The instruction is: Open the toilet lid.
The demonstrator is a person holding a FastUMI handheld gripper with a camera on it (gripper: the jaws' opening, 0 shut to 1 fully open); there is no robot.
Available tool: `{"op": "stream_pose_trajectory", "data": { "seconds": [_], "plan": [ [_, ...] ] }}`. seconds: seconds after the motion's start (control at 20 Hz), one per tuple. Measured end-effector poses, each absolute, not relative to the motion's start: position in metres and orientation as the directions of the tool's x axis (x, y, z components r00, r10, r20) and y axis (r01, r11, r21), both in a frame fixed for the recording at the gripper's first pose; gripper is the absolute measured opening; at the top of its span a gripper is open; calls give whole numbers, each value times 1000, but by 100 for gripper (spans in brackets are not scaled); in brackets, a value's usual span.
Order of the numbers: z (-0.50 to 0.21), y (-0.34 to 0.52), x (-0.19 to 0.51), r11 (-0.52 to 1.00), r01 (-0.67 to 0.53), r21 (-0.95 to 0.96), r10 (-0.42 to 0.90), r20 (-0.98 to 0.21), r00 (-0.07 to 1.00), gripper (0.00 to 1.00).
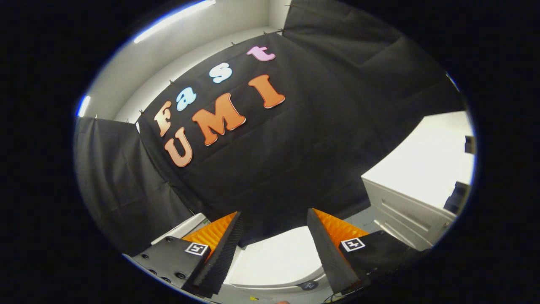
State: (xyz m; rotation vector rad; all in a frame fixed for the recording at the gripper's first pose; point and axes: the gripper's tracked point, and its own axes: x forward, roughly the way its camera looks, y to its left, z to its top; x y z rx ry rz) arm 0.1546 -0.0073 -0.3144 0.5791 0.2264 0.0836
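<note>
While the tongs (274, 249) stand apart, gripping nothing, the closed toilet lid (276, 259) lies at the bottom centre between them; best dip lower and catch its front edge squarely before lifting.

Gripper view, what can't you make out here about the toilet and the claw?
- White toilet lid: its front part lies behind the two open fingers, so whether it is raised or flat is unclear.
- Claw: open and touching nothing; its body is cut off below.
- Small dark round badge on the toilet: too small to read.
- White drawer cabinet: its far end runs out of sight.
</note>
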Motion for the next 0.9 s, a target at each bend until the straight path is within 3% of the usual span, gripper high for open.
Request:
{"op": "stream_pose_trajectory", "data": {
  "seconds": [0.5, 0.9],
  "plan": [
    [-479, 3, 138, 703, 162, 692, 230, -437, 869, 98],
    [-565, 5, 135, 455, 360, 814, 369, -540, 757, 97]
  ]
}}
